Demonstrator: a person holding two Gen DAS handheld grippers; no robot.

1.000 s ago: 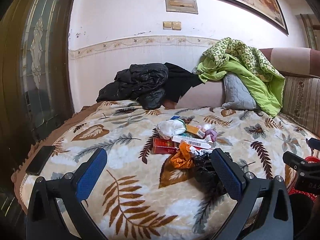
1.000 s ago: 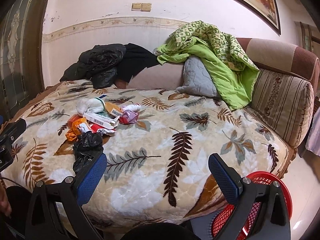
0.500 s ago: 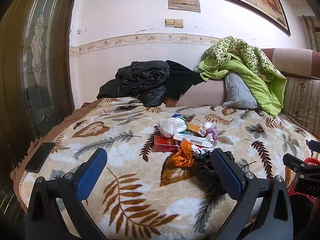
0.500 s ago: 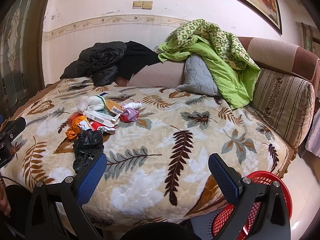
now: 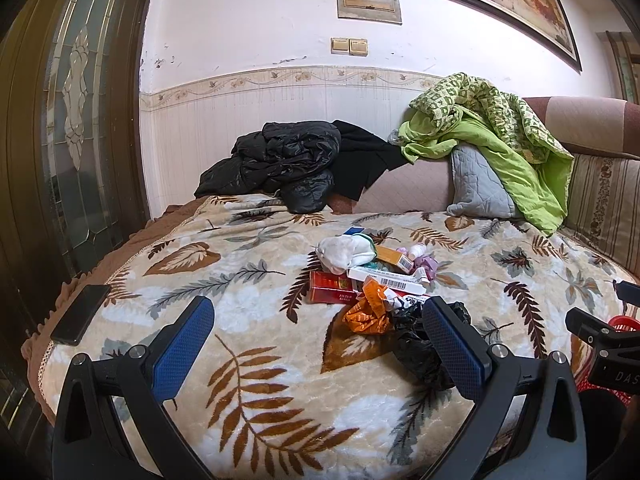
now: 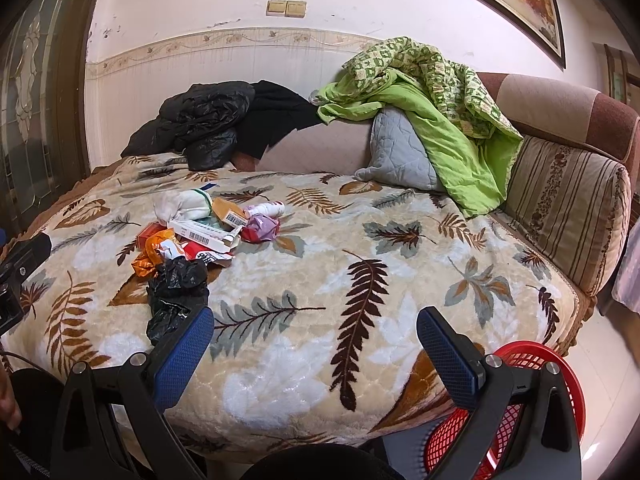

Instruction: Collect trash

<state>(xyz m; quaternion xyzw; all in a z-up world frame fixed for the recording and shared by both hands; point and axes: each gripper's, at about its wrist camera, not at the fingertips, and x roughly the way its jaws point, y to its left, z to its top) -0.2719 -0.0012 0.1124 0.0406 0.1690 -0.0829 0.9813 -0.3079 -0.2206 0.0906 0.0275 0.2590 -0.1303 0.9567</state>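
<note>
A pile of trash lies on the leaf-patterned bed: a black plastic bag (image 5: pixel 420 348), an orange wrapper (image 5: pixel 366 312), a red cigarette box (image 5: pixel 330 292), a white barcode box (image 5: pixel 390 280) and a white crumpled wad (image 5: pixel 340 252). The pile also shows in the right wrist view, with the black bag (image 6: pixel 176 292) nearest. My left gripper (image 5: pixel 318 350) is open and empty, just short of the pile. My right gripper (image 6: pixel 314 352) is open and empty over the bed's front edge. A red mesh basket (image 6: pixel 532 364) stands on the floor below the right finger.
A black phone (image 5: pixel 80 314) lies at the bed's left edge. Black jackets (image 5: pixel 280 164), a grey pillow (image 6: pixel 400 156) and a green blanket (image 6: pixel 440 100) are heaped at the back. A striped sofa arm (image 6: pixel 568 204) bounds the right side.
Both views have shifted slightly; the bed and trash pile sit a little lower and nearer. Both grippers stay open and empty.
</note>
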